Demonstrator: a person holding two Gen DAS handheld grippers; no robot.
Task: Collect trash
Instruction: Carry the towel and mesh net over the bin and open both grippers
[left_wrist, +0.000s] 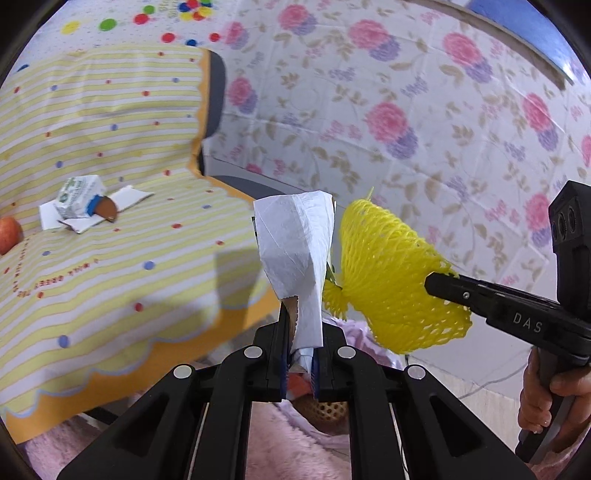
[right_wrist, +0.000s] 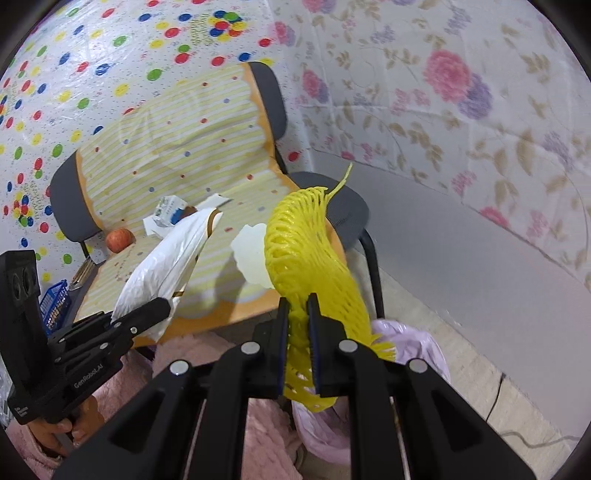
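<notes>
My left gripper (left_wrist: 300, 328) is shut on a white paper wrapper (left_wrist: 295, 254), held upright in the air; it also shows in the right wrist view (right_wrist: 166, 258). My right gripper (right_wrist: 298, 314) is shut on a yellow foam fruit net (right_wrist: 306, 254), which also shows in the left wrist view (left_wrist: 391, 277) right of the wrapper. A lilac bin bag (right_wrist: 406, 354) lies open below the right gripper. On the chair seat lie a small milk carton (left_wrist: 79, 197) on torn white card (left_wrist: 129, 197) and a red apple (left_wrist: 9, 234).
The chair (right_wrist: 280, 110) carries a yellow striped cloth (left_wrist: 110, 258) and stands against patterned wall sheets. A blue basket (right_wrist: 55, 306) sits at the left. Pink fluffy fabric (left_wrist: 295, 443) lies below. A cable (right_wrist: 498, 398) runs over the floor at right.
</notes>
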